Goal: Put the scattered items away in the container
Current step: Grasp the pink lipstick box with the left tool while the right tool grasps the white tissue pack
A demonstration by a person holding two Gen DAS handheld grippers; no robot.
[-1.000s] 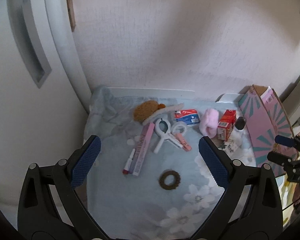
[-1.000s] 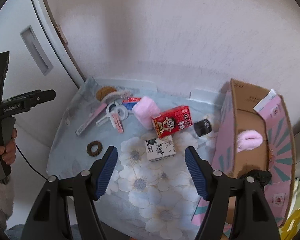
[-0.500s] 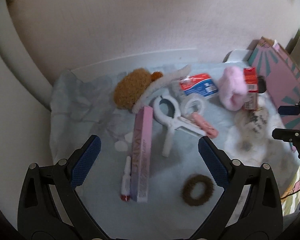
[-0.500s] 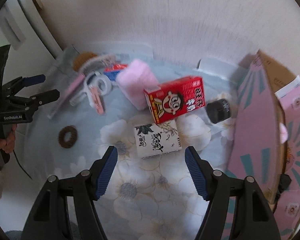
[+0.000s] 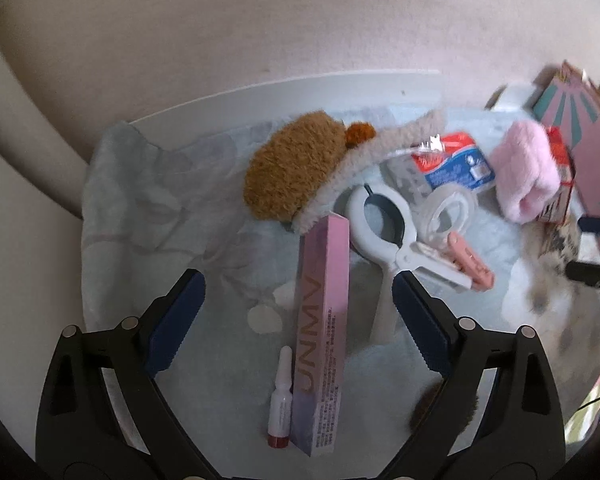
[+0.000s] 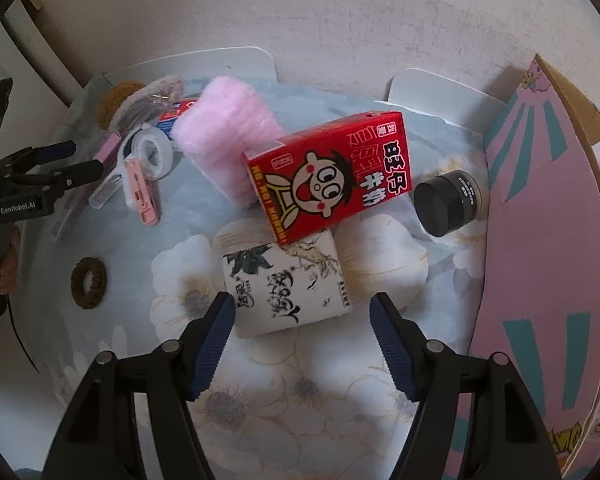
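Floral cloth-covered surface (image 6: 284,392) with scattered items.
On it — white printed box (image 6: 286,286), black jar (image 6: 448,204), brown hair ring (image 6: 89,282), pink carton (image 5: 322,334) beside a small vial (image 5: 281,400), white clip (image 5: 384,236).

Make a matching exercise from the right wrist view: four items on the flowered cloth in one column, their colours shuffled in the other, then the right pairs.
Items:
1. milk carton
2. small jar
3. hair tie ring
4. fluffy bundle

Colours:
A. brown
B. pink
C. red
D. black

Pairs: 1-C, 2-D, 3-A, 4-B
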